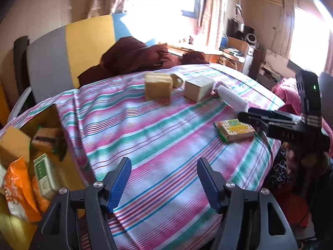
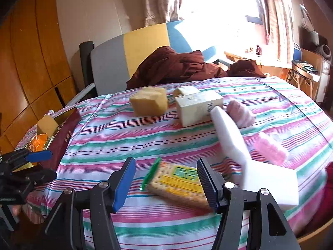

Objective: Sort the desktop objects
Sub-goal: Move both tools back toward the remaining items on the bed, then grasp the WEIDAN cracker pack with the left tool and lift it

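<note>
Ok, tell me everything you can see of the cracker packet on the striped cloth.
The flat rectangular cracker packet in clear wrap with green and yellow print lies flat on the pink, green and white striped cloth, one crimped green end sticking up. It sits between the right gripper's open fingers, seemingly not yet gripped.

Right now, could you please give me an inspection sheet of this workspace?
Surface: striped cloth covering the table.
Job's things: cracker packet near the front edge; yellow sponge, cream box, white foam block farther back; dark red box at the left edge, holding snacks.
Clutter: brown garment at the back.
Grippers: left tool open, empty; right tool open, straddling the packet.
Cables: nothing seen.
Surroundings: chair, curtains, bright window.
</note>
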{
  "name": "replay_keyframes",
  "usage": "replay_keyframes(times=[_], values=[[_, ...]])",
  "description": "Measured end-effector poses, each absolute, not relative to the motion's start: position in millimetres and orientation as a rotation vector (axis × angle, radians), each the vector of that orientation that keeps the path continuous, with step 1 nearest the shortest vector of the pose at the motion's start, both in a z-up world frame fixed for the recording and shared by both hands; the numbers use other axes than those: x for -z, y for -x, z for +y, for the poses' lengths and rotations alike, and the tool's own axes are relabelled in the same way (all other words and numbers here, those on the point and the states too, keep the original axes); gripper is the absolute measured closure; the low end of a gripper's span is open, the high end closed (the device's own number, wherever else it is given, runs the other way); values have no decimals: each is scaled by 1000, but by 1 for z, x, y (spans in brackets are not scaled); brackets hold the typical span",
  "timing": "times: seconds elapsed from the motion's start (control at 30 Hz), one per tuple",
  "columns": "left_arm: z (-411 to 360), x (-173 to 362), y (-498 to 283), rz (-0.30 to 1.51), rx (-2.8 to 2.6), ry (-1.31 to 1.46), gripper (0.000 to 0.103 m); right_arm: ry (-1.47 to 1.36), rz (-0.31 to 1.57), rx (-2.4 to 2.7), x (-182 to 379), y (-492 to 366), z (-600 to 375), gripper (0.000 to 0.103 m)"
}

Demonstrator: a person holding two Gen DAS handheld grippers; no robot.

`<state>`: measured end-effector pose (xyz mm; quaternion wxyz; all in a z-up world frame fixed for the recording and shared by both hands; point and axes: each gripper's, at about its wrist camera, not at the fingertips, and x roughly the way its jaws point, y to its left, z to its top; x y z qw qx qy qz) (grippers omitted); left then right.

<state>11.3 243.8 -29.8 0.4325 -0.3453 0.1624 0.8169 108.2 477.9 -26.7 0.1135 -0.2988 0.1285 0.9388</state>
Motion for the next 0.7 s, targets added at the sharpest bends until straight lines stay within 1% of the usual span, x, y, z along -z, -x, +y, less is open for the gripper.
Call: replay_keyframes(times=[0.13,0.23,0.53,0.7], values=[[287,35,-29,535,-1899,811,36,808,431,-2702,23,-131,506,34],[317,37,-36,628,-1793,761,36,759,496,-2671,21,-144,525,32],[392,50,-45,856,-1506,680,34,680,582,-2665,23,-164,550,30],[421,57,-45,951,-1375,654,30,664,614,-2678,27,-169,557,29]])
